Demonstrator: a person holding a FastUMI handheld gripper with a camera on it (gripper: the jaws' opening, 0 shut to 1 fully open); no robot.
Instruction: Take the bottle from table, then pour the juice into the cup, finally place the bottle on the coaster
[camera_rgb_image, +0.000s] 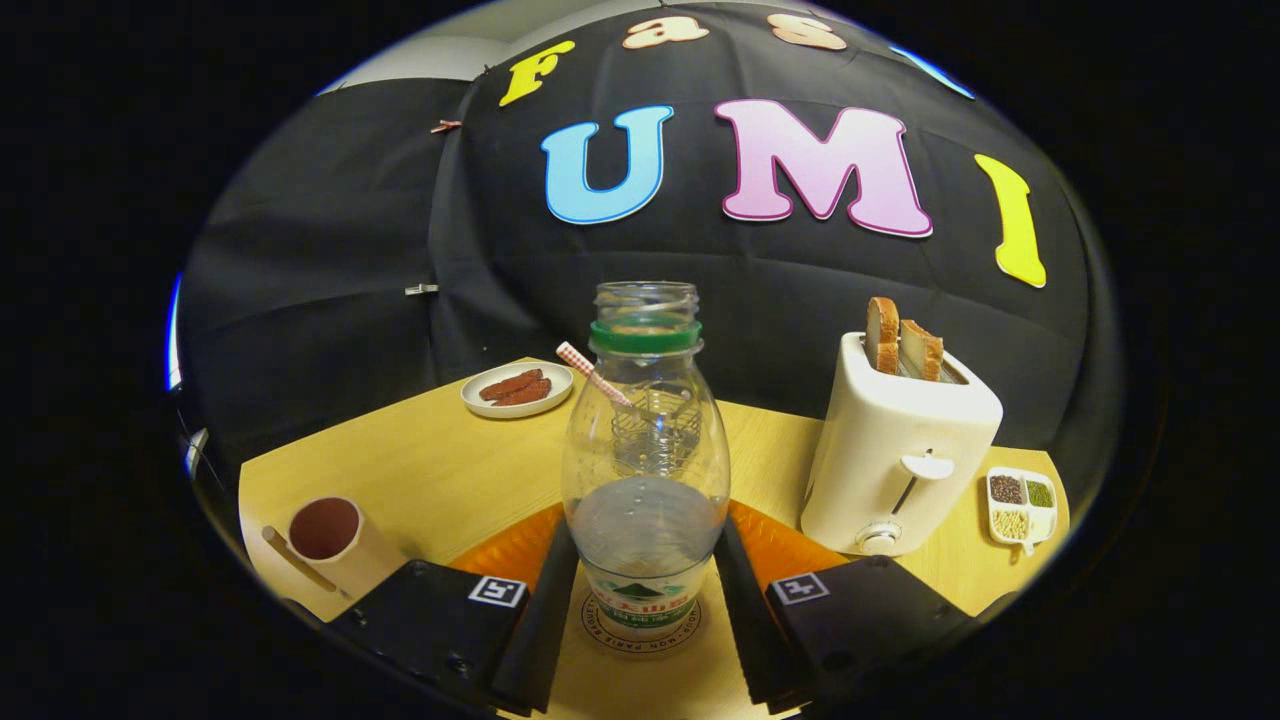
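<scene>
A: Where's the bottle (645, 470)?

B: Upright on the coaster (640, 625), between the gripper (645, 610)'s 2 fingers, which flank it; whether they press, I cannot tell.

A: What's left?

B: Probably just letting go; cup (330, 540) stands off left.

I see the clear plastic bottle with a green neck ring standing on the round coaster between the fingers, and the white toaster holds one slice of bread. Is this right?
Not quite. In the gripper view the white toaster holds two slices of bread, not one. The clear plastic bottle does stand on the round coaster between the gripper's fingers.
</scene>
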